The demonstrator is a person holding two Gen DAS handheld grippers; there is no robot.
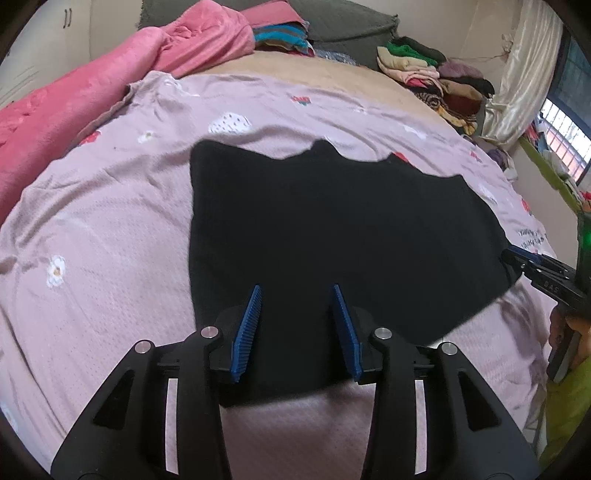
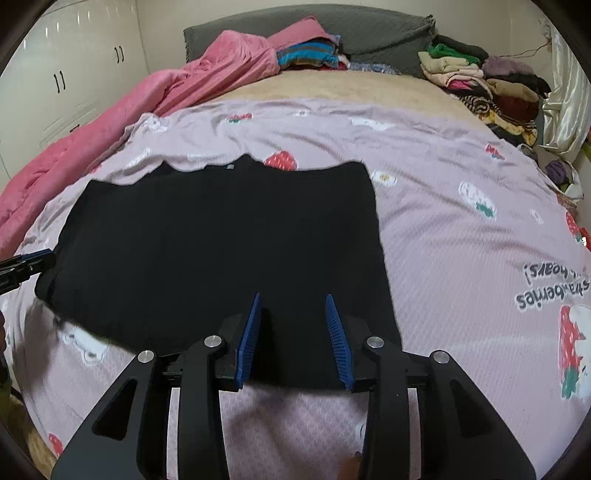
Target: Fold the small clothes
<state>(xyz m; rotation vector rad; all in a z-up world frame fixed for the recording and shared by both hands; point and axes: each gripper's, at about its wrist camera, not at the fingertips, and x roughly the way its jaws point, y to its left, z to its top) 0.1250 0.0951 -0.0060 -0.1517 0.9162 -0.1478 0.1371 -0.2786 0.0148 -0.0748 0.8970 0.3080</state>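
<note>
A black garment (image 1: 332, 229) (image 2: 221, 251) lies spread flat on the lilac strawberry-print sheet (image 1: 92, 221) (image 2: 461, 258) covering the bed. My left gripper (image 1: 297, 288) hovers open over the garment's near edge on its left part, with nothing pinched between the blue pads. My right gripper (image 2: 292, 297) stands open over the near edge towards the garment's right side, also holding nothing. In the left wrist view the right gripper's fingers (image 1: 517, 255) show at the garment's right corner. In the right wrist view the left gripper's fingers (image 2: 35, 258) show at its left corner.
A pink blanket (image 1: 110, 92) (image 2: 184, 85) is bunched along the bed's left side. Stacks of folded clothes (image 1: 436, 74) (image 2: 491, 85) sit at the far right by a grey headboard (image 2: 369, 33). White wardrobe doors (image 2: 66, 74) stand at the left; a curtain (image 1: 524, 66) hangs at the right.
</note>
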